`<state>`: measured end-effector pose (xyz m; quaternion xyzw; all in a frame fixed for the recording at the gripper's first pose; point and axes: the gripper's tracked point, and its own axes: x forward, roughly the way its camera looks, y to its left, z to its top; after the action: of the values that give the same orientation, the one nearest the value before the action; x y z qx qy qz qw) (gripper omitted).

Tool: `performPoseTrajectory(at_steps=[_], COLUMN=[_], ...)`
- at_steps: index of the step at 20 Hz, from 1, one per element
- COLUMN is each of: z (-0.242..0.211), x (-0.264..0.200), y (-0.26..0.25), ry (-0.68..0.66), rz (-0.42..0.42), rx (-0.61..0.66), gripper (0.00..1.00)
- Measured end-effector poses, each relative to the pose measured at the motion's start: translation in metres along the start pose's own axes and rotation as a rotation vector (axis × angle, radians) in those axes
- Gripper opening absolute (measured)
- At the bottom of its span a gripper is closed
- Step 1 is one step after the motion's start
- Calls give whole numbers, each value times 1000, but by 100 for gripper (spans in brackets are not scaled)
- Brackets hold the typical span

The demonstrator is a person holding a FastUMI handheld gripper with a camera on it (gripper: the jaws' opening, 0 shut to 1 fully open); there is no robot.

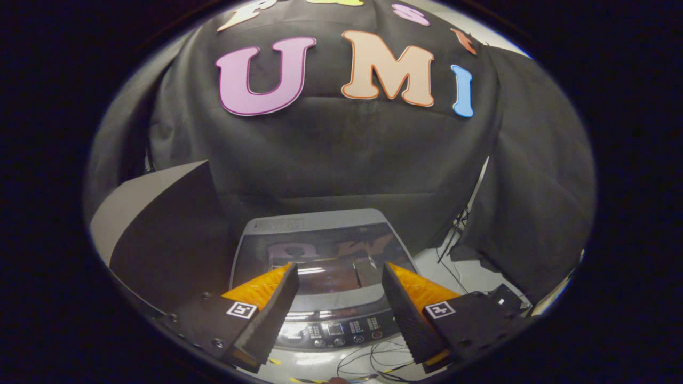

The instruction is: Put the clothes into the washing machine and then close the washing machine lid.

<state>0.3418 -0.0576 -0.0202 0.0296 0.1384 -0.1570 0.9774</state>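
Cardboard panel [155,213], grey and slanted, stands off the washing machine's left side against the black cloth wall [341,154]. Just right of it sits the washing machine [320,298], a grey top-loader seen from above its front edge. Its dark glass lid [320,256] lies flat and closed over the tub, mirroring the booth, and no clothes can be made out through the glare. Along the machine's front edge runs the control panel [341,330] with small buttons and a display. The gripper [340,290] hangs above that front edge with its fingers spread wide, nothing between them and neither touching the lid; the lid's front half and the panel show in the gap. Loose thin cables [368,362] trail on the pale floor [464,272] just before the machine's front. More black cables [453,240] run down the floor at the machine's right side, beside a hanging fold of the cloth.
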Motion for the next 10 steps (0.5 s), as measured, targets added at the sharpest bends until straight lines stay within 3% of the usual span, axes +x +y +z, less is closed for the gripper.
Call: performPoseTrajectory(at_steps=[10], z=[-3], x=[-121], y=[5], ry=[-63], rz=[41], rx=[-29], gripper=[98])
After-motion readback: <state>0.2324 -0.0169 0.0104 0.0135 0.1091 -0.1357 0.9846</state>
